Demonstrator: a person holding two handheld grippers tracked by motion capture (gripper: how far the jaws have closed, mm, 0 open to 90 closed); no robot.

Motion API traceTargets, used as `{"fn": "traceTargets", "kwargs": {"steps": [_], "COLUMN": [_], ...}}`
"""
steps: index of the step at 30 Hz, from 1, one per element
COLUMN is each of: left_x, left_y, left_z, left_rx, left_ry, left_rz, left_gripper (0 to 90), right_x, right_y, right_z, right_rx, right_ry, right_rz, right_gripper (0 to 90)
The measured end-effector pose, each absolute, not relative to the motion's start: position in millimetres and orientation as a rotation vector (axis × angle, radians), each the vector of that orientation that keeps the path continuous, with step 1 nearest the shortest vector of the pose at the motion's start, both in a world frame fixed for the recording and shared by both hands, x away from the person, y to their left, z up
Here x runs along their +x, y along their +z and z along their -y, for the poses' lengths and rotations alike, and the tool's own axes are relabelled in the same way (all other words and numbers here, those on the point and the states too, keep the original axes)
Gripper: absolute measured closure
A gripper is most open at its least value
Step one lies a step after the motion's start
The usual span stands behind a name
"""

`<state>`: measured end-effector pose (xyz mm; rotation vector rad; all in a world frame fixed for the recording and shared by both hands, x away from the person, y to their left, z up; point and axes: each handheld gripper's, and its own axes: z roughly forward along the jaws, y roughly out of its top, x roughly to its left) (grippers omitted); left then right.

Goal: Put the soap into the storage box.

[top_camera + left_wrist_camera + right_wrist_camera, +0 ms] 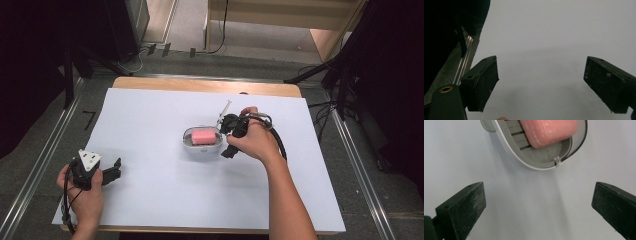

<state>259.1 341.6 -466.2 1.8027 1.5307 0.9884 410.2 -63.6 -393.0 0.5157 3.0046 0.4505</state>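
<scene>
A pink bar of soap (203, 136) (548, 131) lies in a grey oval soap dish (188, 145) (541, 161) at the middle of the white sheet. My right gripper (227, 140) (537, 207) sits just right of the dish, open, its jaws spread wide with nothing between them and pointing at the dish. At the near left corner my left gripper (116, 170) (541, 85) rests low over the sheet, also open and empty.
The white sheet (150, 190) covers a wooden table (200, 85). A thin metal rod (223, 110) lies just behind my right gripper. Metal rails (45, 150) run along both sides of the table, and cables cross the floor beyond.
</scene>
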Motion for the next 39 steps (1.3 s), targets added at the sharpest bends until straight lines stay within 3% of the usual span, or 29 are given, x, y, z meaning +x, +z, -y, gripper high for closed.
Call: {"fn": "traceTargets", "kwargs": {"steps": [39], "left_x": [258.7], "left_y": [-466.3], "left_z": [-340.4], "left_rx": [1.809], "left_ry": [1.0], "left_rz": [-1.527], "left_gripper": [13.2], "right_x": [372.9], "right_y": [-433.1], "right_z": [177.8], "right_rx": [0.793], "right_ry": [0.61], "right_rz": [-2.887], "right_gripper": [0.0]}}
